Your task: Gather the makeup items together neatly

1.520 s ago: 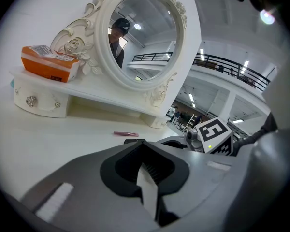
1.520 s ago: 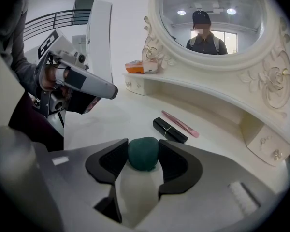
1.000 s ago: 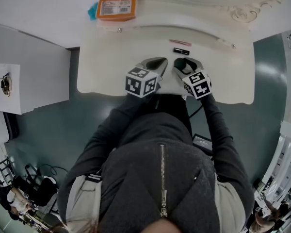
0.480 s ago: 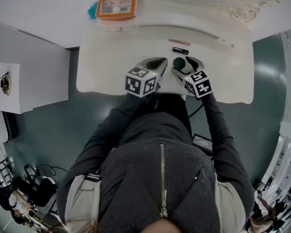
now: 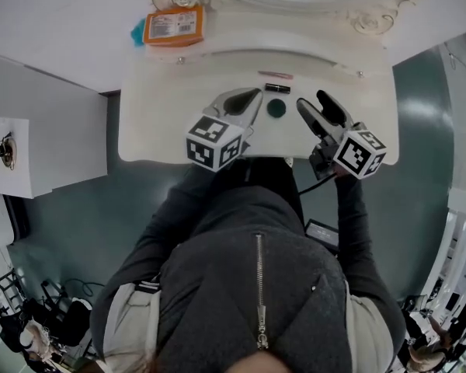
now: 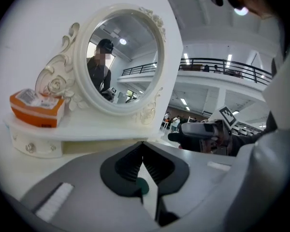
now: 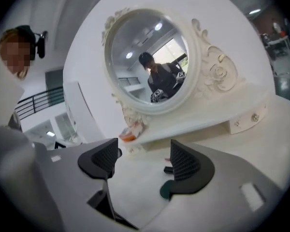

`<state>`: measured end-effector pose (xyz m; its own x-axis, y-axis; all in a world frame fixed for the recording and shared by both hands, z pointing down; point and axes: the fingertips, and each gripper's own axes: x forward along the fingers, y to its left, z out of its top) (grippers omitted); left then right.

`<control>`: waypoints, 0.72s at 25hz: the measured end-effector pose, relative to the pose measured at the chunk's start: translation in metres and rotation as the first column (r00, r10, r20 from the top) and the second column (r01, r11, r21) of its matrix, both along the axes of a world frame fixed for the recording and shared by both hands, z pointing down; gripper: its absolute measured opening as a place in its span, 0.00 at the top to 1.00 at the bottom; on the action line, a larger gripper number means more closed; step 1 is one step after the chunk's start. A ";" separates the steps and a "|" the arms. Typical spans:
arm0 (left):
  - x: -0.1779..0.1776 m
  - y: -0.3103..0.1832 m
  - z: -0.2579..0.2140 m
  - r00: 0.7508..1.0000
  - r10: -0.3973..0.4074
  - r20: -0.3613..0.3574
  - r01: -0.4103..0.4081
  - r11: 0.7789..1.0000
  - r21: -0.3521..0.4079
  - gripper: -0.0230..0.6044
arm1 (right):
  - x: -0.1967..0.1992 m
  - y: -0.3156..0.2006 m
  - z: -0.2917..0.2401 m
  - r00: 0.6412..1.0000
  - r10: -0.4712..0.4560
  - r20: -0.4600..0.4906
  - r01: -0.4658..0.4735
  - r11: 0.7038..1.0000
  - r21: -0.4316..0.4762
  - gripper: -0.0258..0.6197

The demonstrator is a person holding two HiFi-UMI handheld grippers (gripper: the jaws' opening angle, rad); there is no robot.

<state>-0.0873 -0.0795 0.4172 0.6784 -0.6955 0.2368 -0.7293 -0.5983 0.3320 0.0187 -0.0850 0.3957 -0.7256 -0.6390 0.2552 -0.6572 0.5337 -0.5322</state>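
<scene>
Hovering over the white vanity top (image 5: pixel 155 119), the right gripper (image 5: pixel 312 99) is seen spread wide, its jaws just opened, with nothing between them. The left gripper (image 5: pixel 252 97) is seen pinched together, empty. Between the two, the round green compact (image 5: pixel 276 108) is found lying on the top, near the black lipstick (image 5: pixel 277 89) and the pink stick (image 5: pixel 276 74) beyond.

Three makeup items (image 5: pixel 277 88) (all small); one orange box (image 5: pixel 173 27).

Left gripper (image 6: pixel 143 149) with jaws together — white mirror (image 6: pixel 123 57) and orange box (image 6: pixel 37 108) beyond.
</scene>
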 end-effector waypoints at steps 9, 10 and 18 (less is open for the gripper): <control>0.006 0.029 -0.070 0.997 0.001 -0.072 0.007 0.994 0.113 0.95 | -0.003 0.034 -0.061 0.947 0.293 0.129 -0.305 0.948 0.088 0.89; 0.005 0.031 -0.068 0.997 -0.007 -0.079 0.015 0.995 0.103 0.95 | -0.009 0.038 -0.060 0.950 0.295 0.100 -0.306 0.945 0.118 0.95; -0.002 0.040 -0.046 0.996 -0.068 -0.063 0.072 0.996 0.060 0.95 | -0.073 0.066 -0.042 0.971 0.217 -0.099 -0.187 0.949 0.252 0.96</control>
<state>-0.0893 -0.0395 0.3716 0.6395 -0.7538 0.1513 -0.7496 -0.5675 0.3408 -0.0542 -0.0194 0.3533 -0.5474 -0.8221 0.1564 -0.8171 0.4846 -0.3124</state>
